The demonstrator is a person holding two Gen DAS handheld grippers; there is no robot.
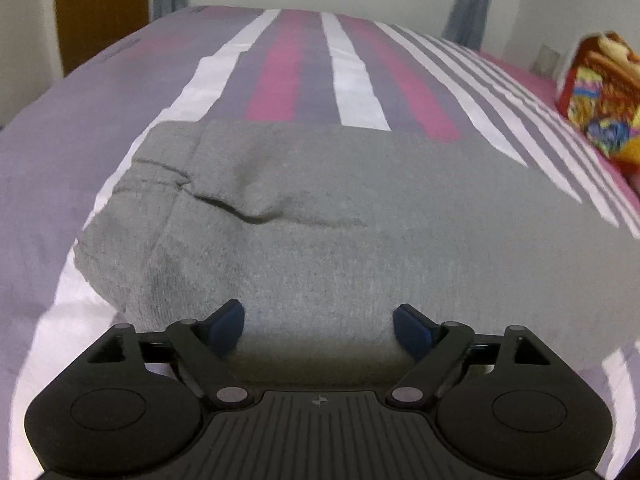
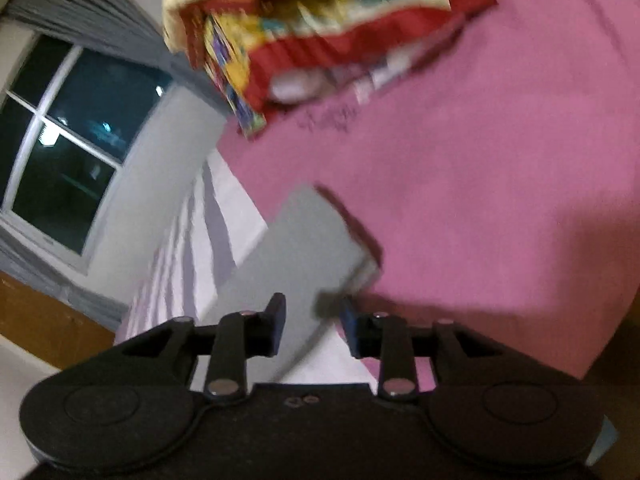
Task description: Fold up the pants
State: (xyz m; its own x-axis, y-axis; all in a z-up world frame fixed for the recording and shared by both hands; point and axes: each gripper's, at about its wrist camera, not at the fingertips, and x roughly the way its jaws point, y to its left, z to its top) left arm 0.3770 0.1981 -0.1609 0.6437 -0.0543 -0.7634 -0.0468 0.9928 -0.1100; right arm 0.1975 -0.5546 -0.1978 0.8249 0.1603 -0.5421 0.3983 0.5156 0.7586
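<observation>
Grey pants [image 1: 320,216] lie folded across the striped bed cover, with the waistband and a crease at the left. My left gripper [image 1: 319,326] is open, its blue-padded fingers spread over the near edge of the pants. In the right wrist view a grey pant leg end [image 2: 304,248] runs between the fingers of my right gripper [image 2: 314,318], whose jaws stand apart around it; the frame is blurred and tilted, and I cannot tell if the pads touch the cloth.
The bed cover [image 1: 312,64] has purple, pink and white stripes, with a pink part [image 2: 480,160] at the right. A red and yellow patterned pillow [image 1: 604,92] lies at the bed's right; it also shows in the right wrist view [image 2: 320,28]. A window [image 2: 68,140] and curtains stand behind.
</observation>
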